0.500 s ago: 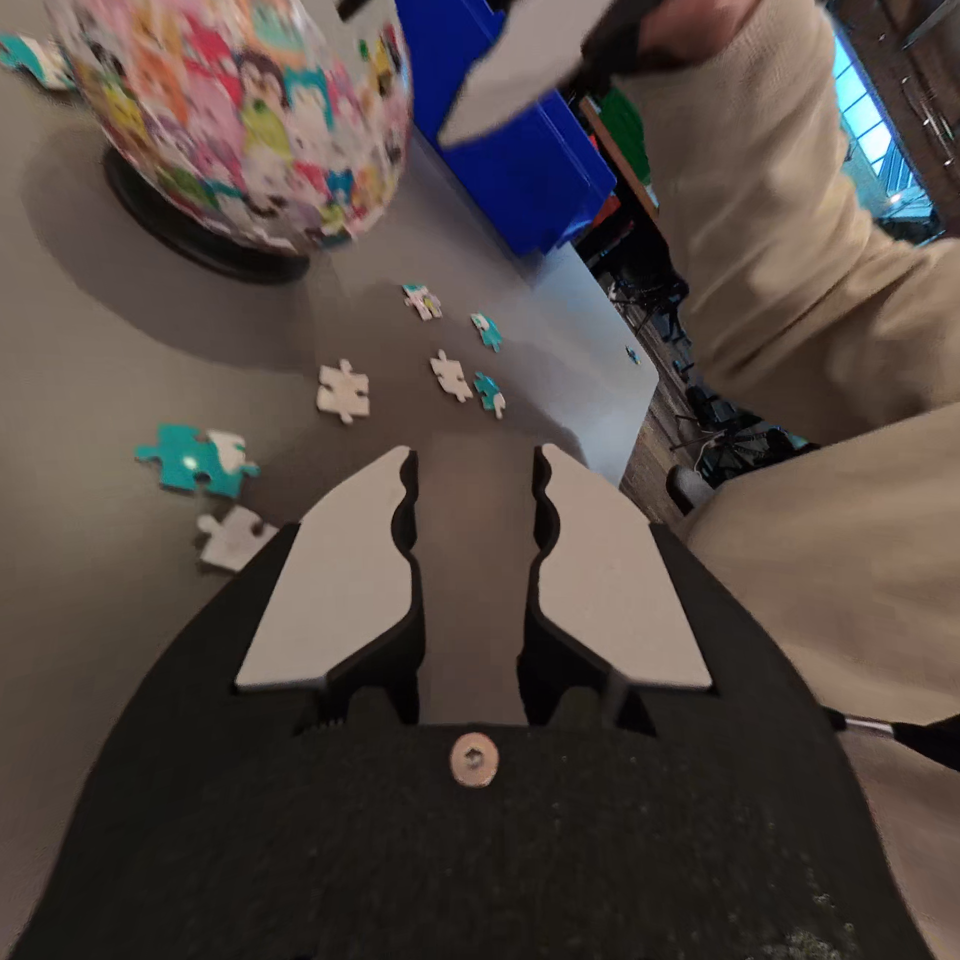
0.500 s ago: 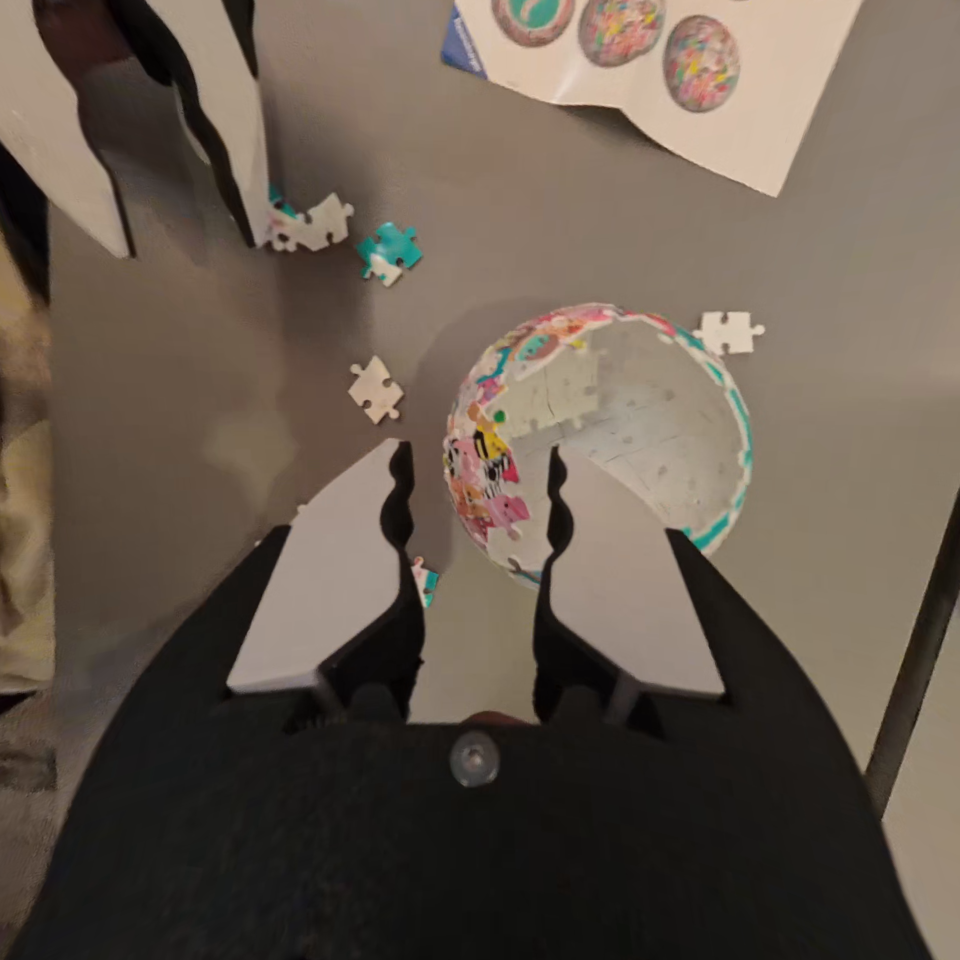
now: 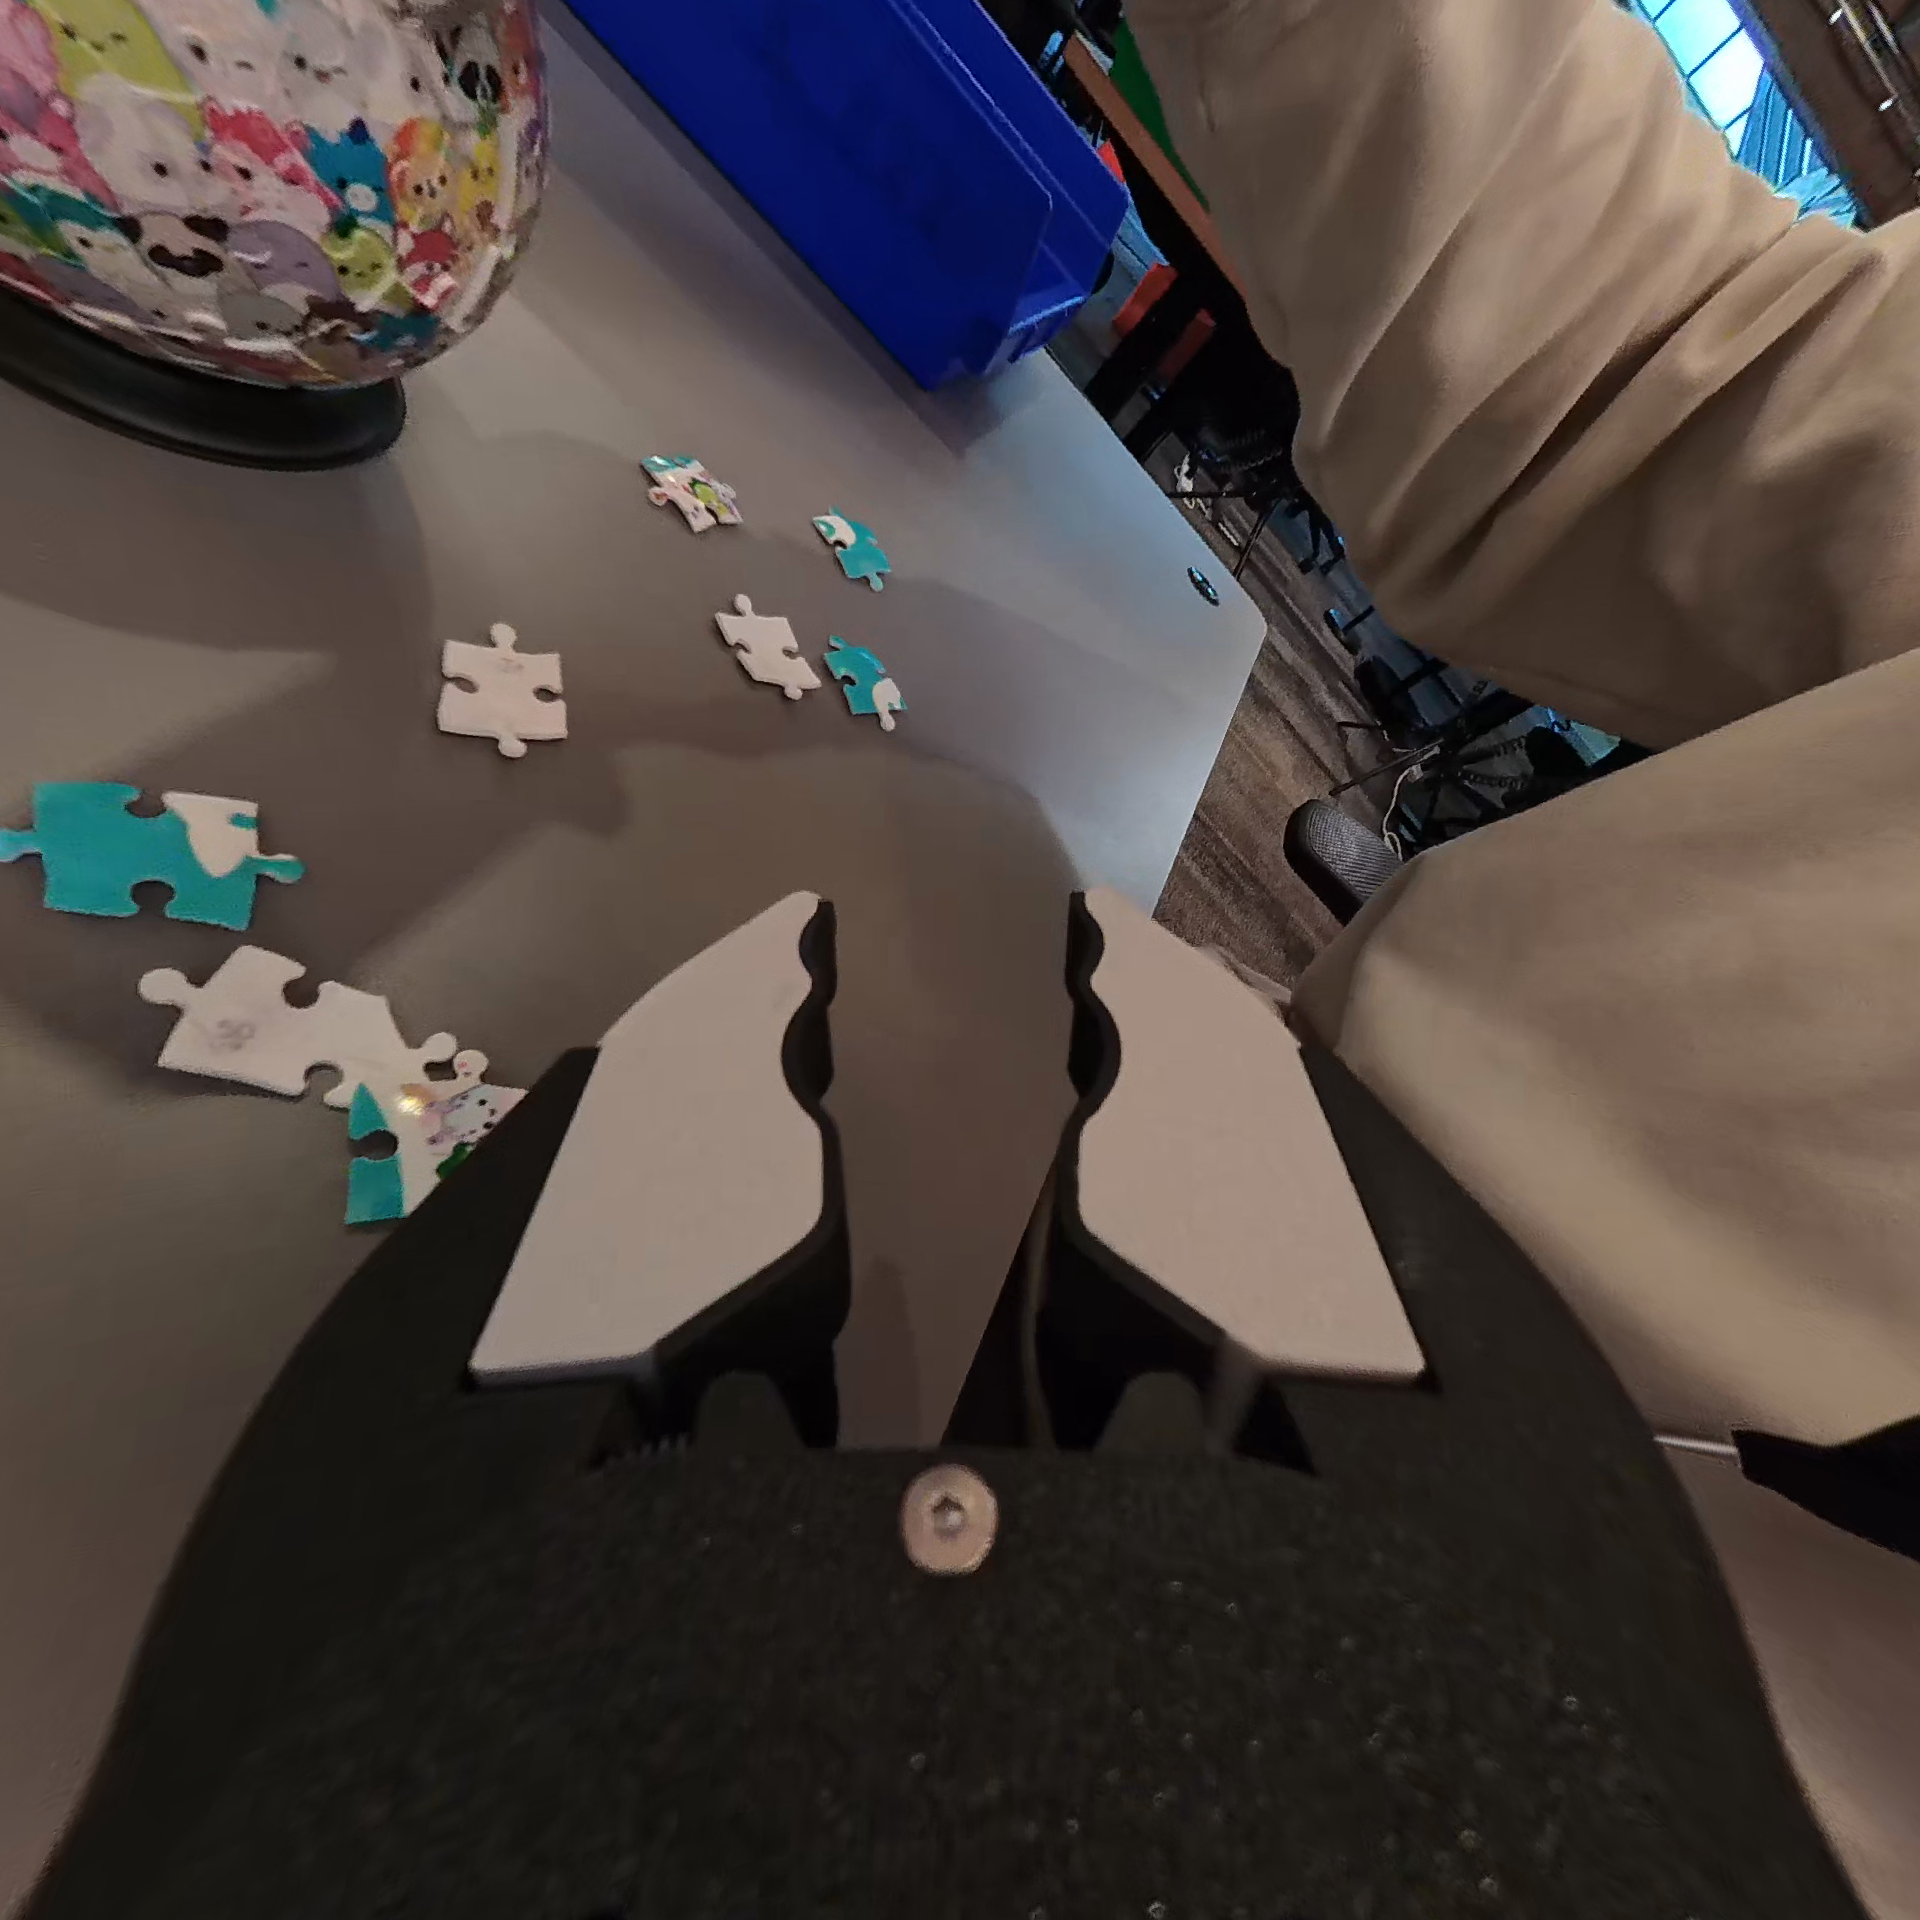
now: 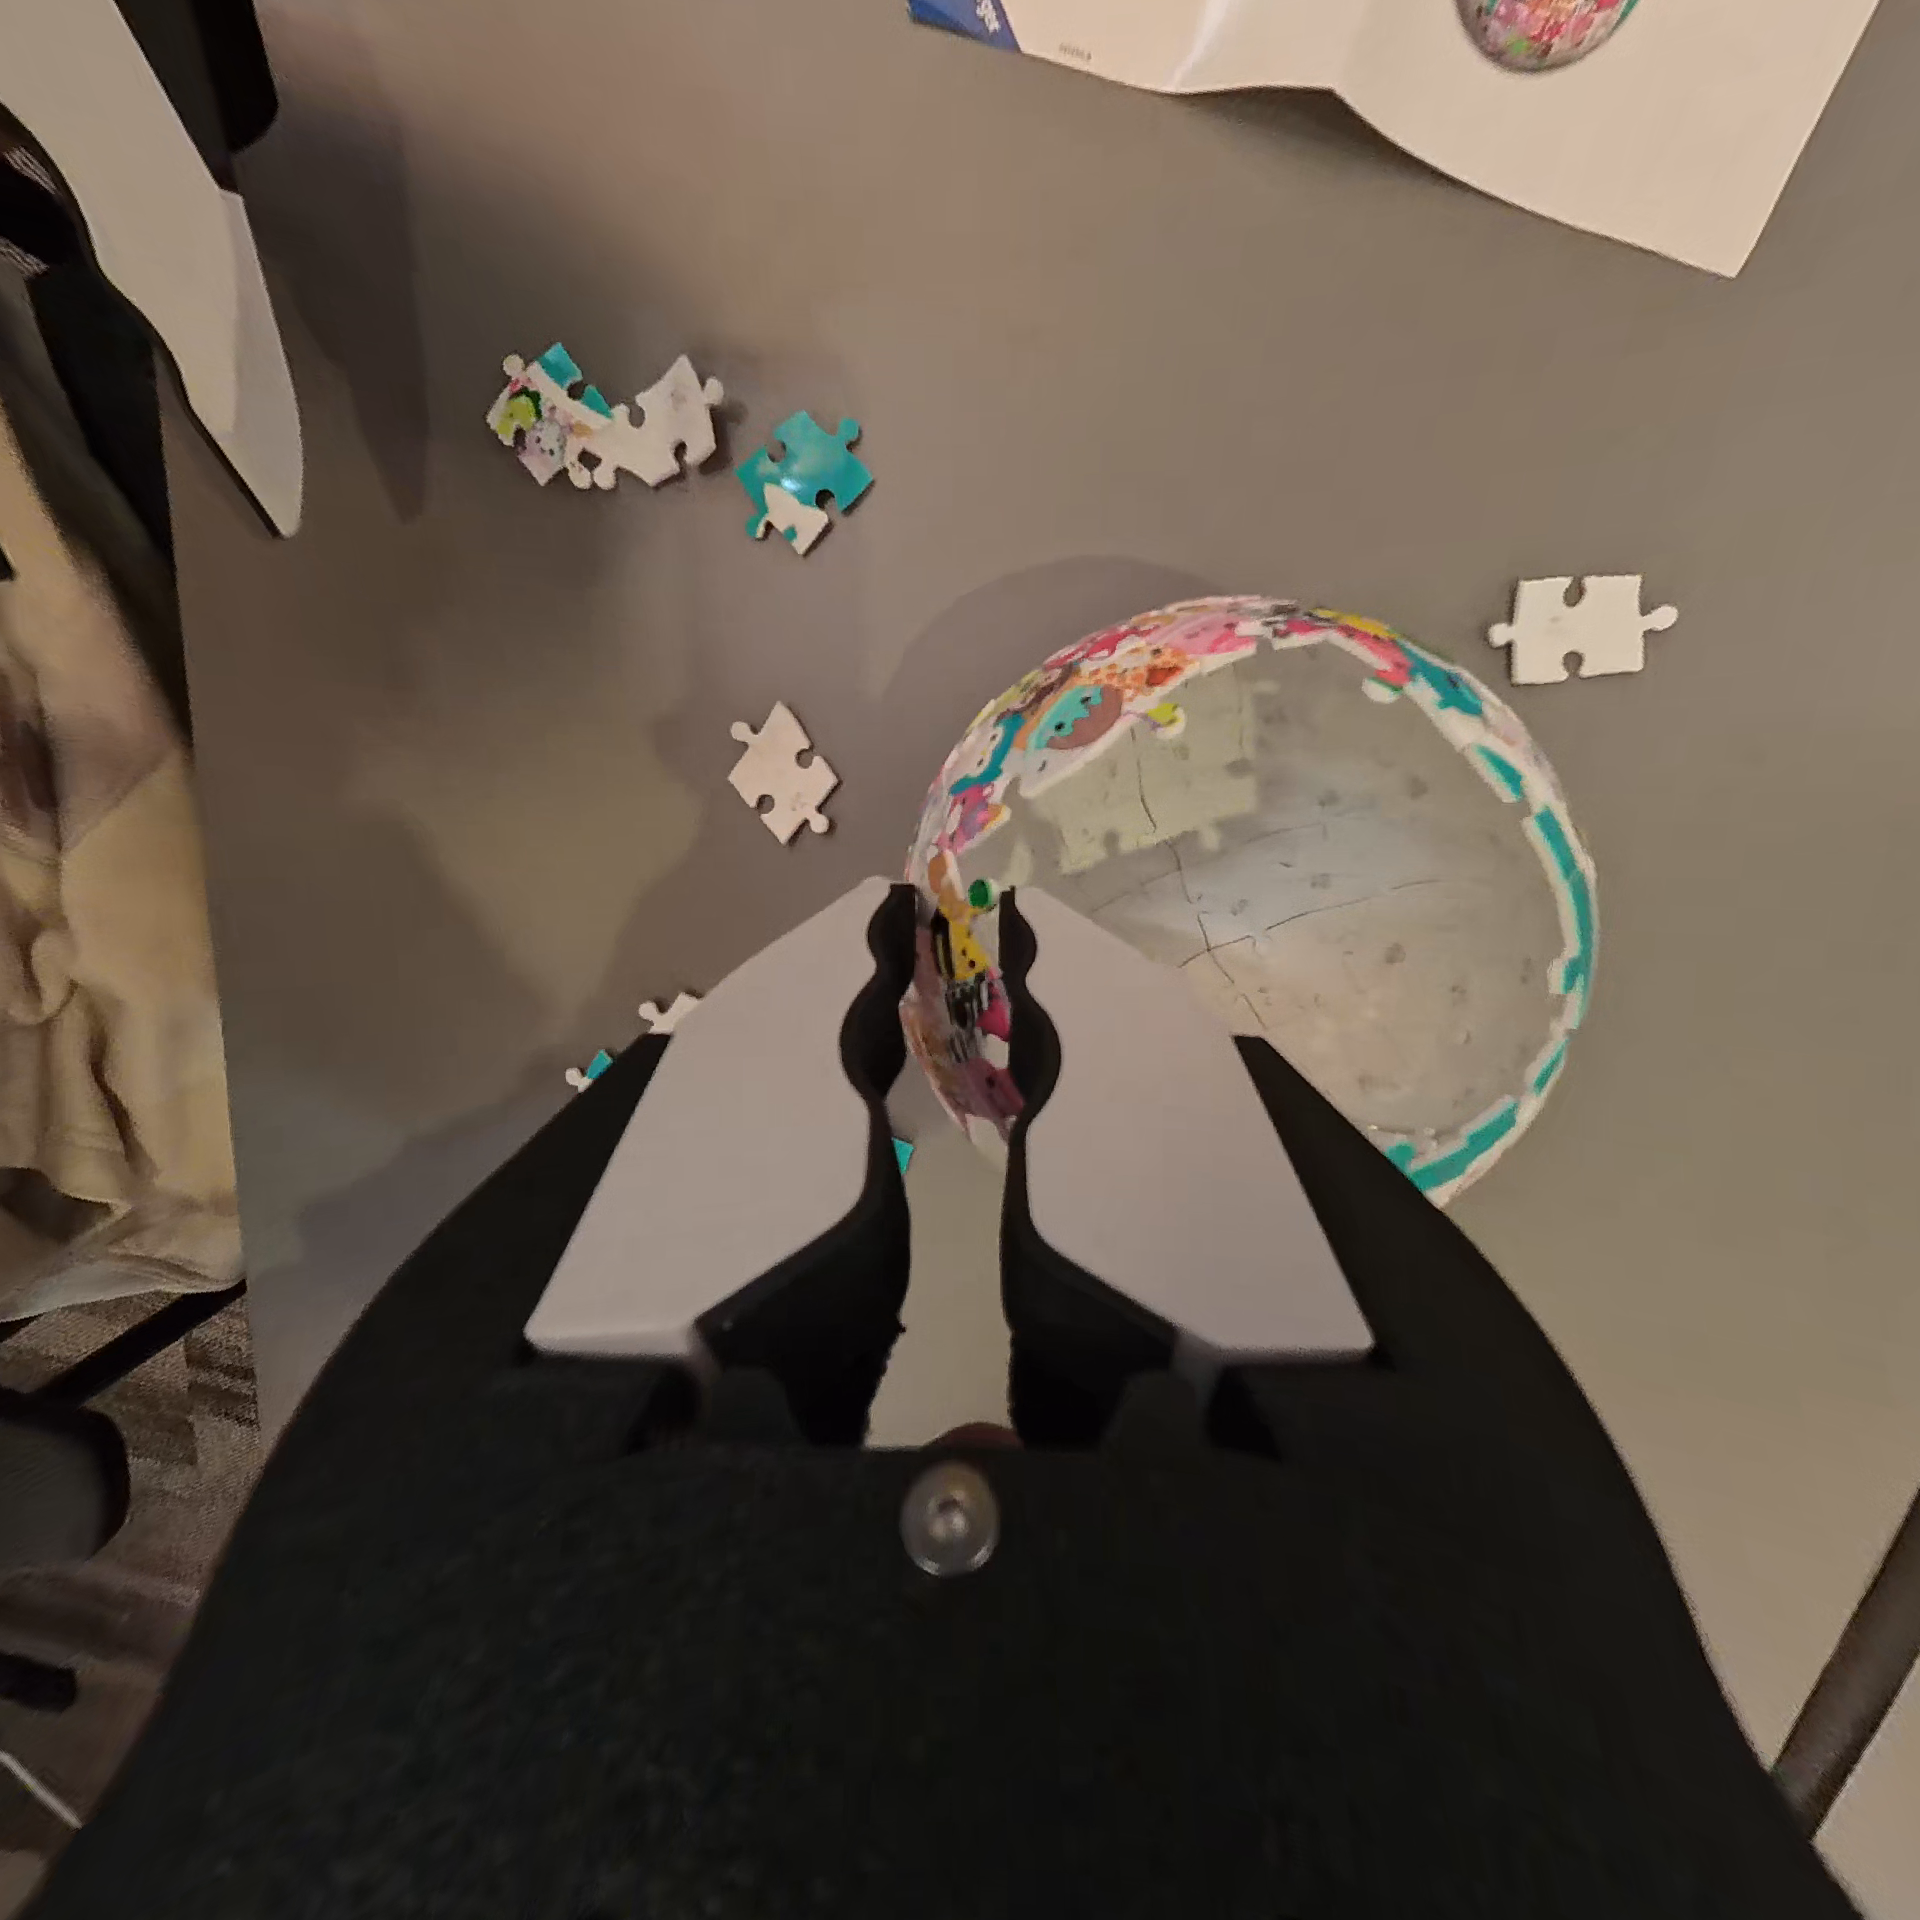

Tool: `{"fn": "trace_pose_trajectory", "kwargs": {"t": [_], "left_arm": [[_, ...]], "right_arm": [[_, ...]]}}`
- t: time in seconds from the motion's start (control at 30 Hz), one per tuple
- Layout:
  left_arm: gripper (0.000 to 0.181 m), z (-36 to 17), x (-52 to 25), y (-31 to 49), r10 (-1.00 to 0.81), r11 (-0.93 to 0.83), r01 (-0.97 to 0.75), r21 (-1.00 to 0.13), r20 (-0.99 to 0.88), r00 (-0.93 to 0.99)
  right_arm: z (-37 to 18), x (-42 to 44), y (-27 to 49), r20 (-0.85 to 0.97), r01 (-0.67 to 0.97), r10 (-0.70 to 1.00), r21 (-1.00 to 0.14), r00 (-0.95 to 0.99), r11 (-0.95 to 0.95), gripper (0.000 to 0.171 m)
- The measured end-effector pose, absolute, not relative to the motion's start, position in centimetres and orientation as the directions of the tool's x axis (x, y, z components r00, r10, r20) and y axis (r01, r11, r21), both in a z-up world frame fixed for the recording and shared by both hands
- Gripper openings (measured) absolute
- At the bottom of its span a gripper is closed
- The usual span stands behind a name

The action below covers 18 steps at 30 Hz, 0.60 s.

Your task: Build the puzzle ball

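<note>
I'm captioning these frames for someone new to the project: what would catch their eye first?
The half-built puzzle ball, colourful outside and pale inside, sits open-topped on the grey table, with the right gripper poised over its near rim. Loose teal and white puzzle pieces lie scattered before the open left gripper. A blue bin stands behind.

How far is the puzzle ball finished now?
Mostly built: the ball is closed below, with its top open. The right gripper is narrowed over the ball's rim; the left gripper is open and empty. Loose pieces on the table remain.
</note>
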<state>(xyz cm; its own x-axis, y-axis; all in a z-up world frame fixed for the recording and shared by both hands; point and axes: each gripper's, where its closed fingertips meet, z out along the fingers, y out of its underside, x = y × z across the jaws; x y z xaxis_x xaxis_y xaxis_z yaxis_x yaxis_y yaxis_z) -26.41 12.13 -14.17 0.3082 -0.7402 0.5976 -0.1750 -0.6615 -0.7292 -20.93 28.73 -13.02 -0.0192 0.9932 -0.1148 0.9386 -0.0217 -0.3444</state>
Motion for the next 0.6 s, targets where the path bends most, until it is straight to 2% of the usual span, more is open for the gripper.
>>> {"fn": "trace_pose_trajectory", "kwargs": {"t": [0.13, 0.6], "left_arm": [[0.042, -14.5, -25.9, 12.4, -0.751, -0.650, -0.201, -0.733, 0.580, 0.315], [0.042, -15.4, -25.5, 12.1, -0.750, -0.654, -0.228, -0.722, 0.579, 0.318]], "right_arm": [[-12.8, -20.8, 28.8, -0.118, 0.936, 0.993, -0.351, -0.018, -0.025, 0.020], [-12.6, -20.1, 29.1, -0.142, 0.931, 0.990, -0.363, -0.019, -0.034, 0.017]]}}
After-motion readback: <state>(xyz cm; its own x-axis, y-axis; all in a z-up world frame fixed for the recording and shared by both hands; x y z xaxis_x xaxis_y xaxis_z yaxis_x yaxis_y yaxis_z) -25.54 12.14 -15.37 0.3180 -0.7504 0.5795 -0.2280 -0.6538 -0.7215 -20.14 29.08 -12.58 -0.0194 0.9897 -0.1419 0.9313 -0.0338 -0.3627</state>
